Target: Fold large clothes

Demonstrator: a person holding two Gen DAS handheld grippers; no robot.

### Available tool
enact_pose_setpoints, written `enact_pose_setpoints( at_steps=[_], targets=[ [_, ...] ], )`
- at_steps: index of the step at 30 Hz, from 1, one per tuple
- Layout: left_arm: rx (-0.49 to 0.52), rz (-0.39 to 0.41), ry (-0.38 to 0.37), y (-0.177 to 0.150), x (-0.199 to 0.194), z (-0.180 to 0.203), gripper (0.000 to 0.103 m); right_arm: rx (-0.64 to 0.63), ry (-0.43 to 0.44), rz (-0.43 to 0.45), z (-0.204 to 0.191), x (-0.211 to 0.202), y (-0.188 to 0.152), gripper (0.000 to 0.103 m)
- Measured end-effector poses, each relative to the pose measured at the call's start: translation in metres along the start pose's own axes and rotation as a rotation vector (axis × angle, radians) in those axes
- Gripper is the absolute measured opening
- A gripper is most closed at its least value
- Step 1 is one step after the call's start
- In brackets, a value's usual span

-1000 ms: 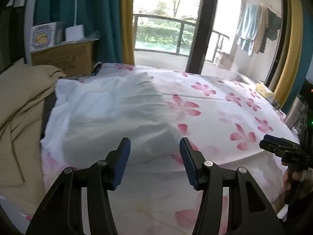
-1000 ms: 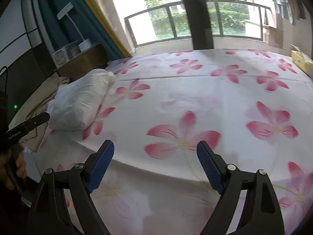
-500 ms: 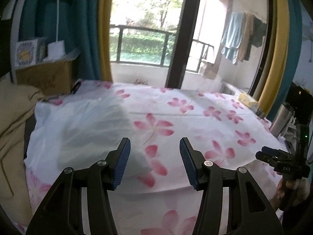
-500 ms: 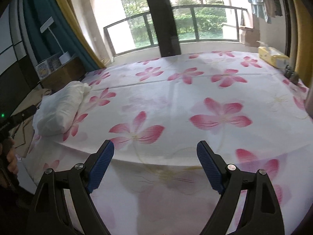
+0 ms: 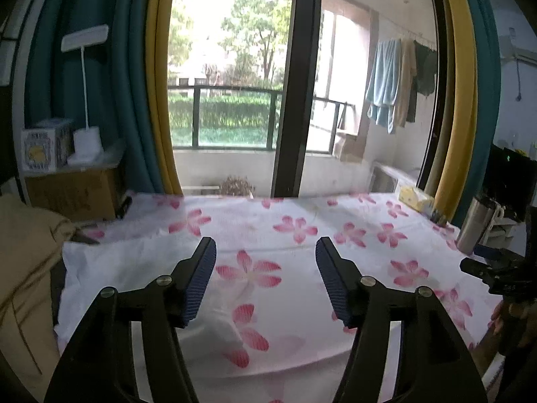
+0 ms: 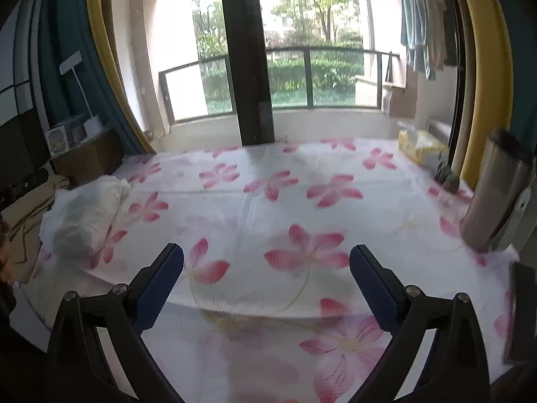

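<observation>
Two grippers hung over the near edge of the bed point(image 6: 419, 201), its sheet printed with pink flowers, and neither held anything: the left gripper point(image 5: 265, 280) and the right gripper point(image 6: 266, 287) each had their blue-padded jaws spread wide apart, with only sheet visible between them.

Risk. Judged from this pose, the likeliest fault was a pinch of the flowered bedsheet in place of the garment, since the sheet lay directly under both grippers and is pale like the clothing. A second hazard was the steel flask point(image 6: 496, 198) standing at the right end of the bed, near the right gripper's side; a sweep of cloth or arm toward it could tip it. A grasp that caught only one loose layer of the bundle would probably drag it into a heap instead of opening it out.

Position of the work. The white garment point(image 6: 84, 221) lay bunched at the left end of the bed. In the left wrist view this white garment point(image 5: 134, 268) spread ahead of and partly beneath the left jaw, not between the jaws. From the right gripper it was well apart, off to the left. A tan blanket point(image 5: 27, 268) lay beyond it, off the bed's left edge. Folding appeared not yet begun.
</observation>
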State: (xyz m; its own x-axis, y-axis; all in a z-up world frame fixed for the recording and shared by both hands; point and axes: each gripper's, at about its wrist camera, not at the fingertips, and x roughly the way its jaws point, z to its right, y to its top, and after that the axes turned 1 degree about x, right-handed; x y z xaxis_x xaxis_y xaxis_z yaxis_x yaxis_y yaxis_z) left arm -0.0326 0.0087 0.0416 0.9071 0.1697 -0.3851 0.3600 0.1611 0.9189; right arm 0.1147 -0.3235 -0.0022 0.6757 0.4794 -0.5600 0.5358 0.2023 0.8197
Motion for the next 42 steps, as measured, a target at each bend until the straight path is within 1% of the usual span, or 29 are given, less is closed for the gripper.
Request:
enact_pose_setpoints(
  at_steps=[3,6,11,15,20,22,23,25,26,27,30,33,37,42],
  targets=[
    [0.010,0.035,0.003,0.006,-0.008,0.003,0.072,-0.018,-0.011,0.035,-0.002,-0.011,0.011,0.099],
    [0.015,0.070,-0.003,0.011,-0.017,0.005,0.075,-0.030,-0.016,0.062,-0.005,-0.021,0.020,0.099],
    [0.006,0.122,0.009,0.018,-0.029,0.001,0.078,-0.068,-0.025,0.116,-0.014,-0.036,0.033,0.099],
    [0.009,0.145,-0.025,0.019,-0.038,0.002,0.078,-0.103,-0.044,0.165,-0.023,-0.050,0.043,0.100],
    [0.026,0.189,0.016,0.022,-0.047,0.003,0.078,-0.144,-0.077,0.220,-0.031,-0.064,0.053,0.100],
    [0.003,0.226,0.033,0.022,-0.052,0.000,0.078,-0.147,-0.085,0.240,-0.031,-0.068,0.056,0.100],
    [-0.004,0.238,0.044,0.022,-0.053,-0.001,0.078,-0.147,-0.088,0.255,-0.032,-0.072,0.058,0.100],
    [-0.010,0.250,0.052,0.021,-0.054,-0.003,0.083,-0.143,-0.088,0.280,-0.032,-0.077,0.061,0.101],
    [-0.010,0.248,0.054,0.022,-0.054,-0.003,0.086,-0.142,-0.087,0.288,-0.032,-0.079,0.061,0.101],
    [-0.009,0.244,0.055,0.021,-0.053,-0.003,0.087,-0.140,-0.088,0.295,-0.033,-0.080,0.062,0.101],
    [-0.002,0.228,0.058,0.019,-0.049,-0.003,0.088,-0.129,-0.088,0.317,-0.034,-0.082,0.062,0.102],
    [0.002,0.207,0.052,0.016,-0.044,-0.005,0.088,-0.106,-0.080,0.313,-0.034,-0.077,0.060,0.102],
    [0.002,0.158,0.044,0.012,-0.033,-0.007,0.088,-0.073,-0.083,0.301,-0.030,-0.070,0.057,0.102],
    [-0.016,0.139,0.056,0.006,-0.026,-0.013,0.088,-0.068,-0.073,0.269,-0.029,-0.063,0.053,0.102]
  ],
)
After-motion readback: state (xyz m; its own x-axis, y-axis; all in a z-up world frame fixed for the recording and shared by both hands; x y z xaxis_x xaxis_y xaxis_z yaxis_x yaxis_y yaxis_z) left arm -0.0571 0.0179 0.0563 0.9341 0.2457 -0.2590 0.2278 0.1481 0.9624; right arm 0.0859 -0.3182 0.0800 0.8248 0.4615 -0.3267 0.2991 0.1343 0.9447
